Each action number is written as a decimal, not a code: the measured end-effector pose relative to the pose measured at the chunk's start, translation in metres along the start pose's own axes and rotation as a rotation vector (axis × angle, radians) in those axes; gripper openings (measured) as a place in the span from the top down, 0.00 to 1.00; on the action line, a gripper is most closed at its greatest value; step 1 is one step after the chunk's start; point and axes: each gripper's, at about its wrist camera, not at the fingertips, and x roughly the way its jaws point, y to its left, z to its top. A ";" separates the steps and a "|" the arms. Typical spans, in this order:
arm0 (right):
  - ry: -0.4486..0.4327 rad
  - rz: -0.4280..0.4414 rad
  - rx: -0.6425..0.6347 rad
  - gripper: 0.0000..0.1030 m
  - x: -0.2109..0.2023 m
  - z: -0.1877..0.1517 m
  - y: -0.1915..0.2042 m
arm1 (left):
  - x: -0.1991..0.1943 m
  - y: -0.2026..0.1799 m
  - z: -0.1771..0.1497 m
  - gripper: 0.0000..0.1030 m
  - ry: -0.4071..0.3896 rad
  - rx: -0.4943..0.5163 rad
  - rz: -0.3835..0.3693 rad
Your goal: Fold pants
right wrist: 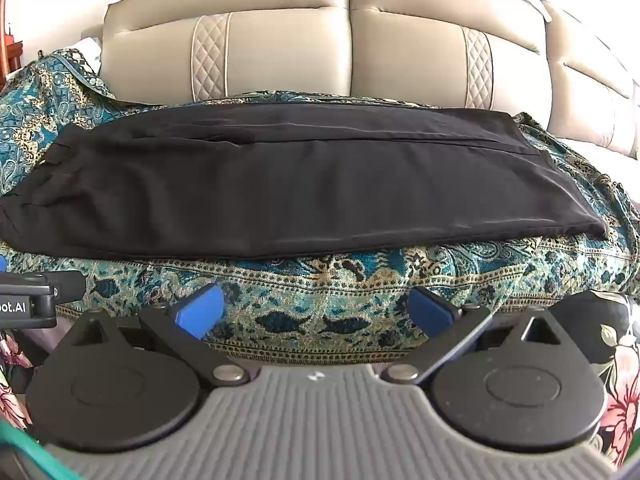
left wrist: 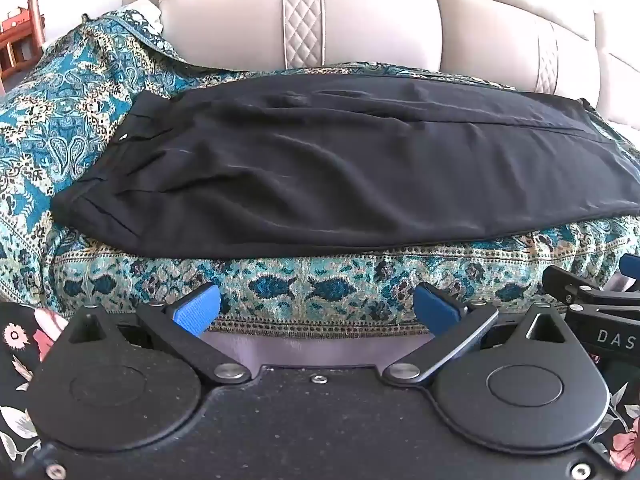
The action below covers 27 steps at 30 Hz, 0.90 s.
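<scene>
Black pants (left wrist: 340, 168) lie lengthwise on a teal paisley cloth over a sofa seat, waistband at the left, leg hems at the right, one leg folded onto the other. They also show in the right wrist view (right wrist: 280, 184). My left gripper (left wrist: 316, 310) is open and empty, held in front of the seat's edge, short of the pants. My right gripper (right wrist: 316, 310) is open and empty, also in front of the seat edge, to the right of the left one. Part of the right gripper (left wrist: 596, 300) shows at the left wrist view's right edge.
The teal paisley cloth (left wrist: 60, 120) covers the seat and hangs over its front edge (right wrist: 360, 300). Beige leather sofa backrests (right wrist: 288, 40) stand behind the pants. Floral fabric (right wrist: 624, 380) shows low at both sides. Wooden furniture (left wrist: 16, 28) stands at far left.
</scene>
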 end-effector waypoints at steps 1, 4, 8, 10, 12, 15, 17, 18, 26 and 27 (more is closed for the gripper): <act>-0.005 0.001 0.004 0.00 0.000 0.000 0.000 | 0.000 0.000 0.000 0.00 0.012 -0.005 -0.006; -0.004 -0.003 0.002 0.00 0.001 -0.001 0.000 | -0.001 0.000 0.000 0.00 0.011 -0.001 -0.009; -0.001 -0.003 0.007 0.00 -0.001 0.000 -0.001 | 0.002 0.001 -0.008 0.00 0.003 0.004 -0.011; 0.000 -0.004 0.008 0.00 0.000 0.000 -0.002 | 0.004 0.003 -0.005 0.00 0.016 -0.002 -0.012; 0.003 -0.009 0.002 0.00 0.000 0.002 -0.001 | 0.007 0.005 -0.006 0.00 0.020 -0.001 -0.013; -0.001 -0.011 0.002 0.00 0.000 0.000 -0.001 | 0.005 0.001 -0.002 0.00 0.025 0.000 -0.010; -0.001 -0.011 0.004 0.00 0.001 -0.001 -0.002 | 0.005 0.000 -0.002 0.00 0.024 0.002 -0.011; 0.000 -0.012 0.005 0.00 0.002 -0.001 -0.002 | 0.005 0.000 -0.002 0.00 0.025 0.002 -0.010; 0.001 -0.015 0.003 0.00 0.003 -0.001 -0.002 | 0.007 -0.001 -0.002 0.00 0.027 0.003 -0.008; 0.002 -0.016 0.003 0.00 0.004 -0.001 -0.002 | 0.006 0.000 -0.002 0.00 0.028 0.003 -0.008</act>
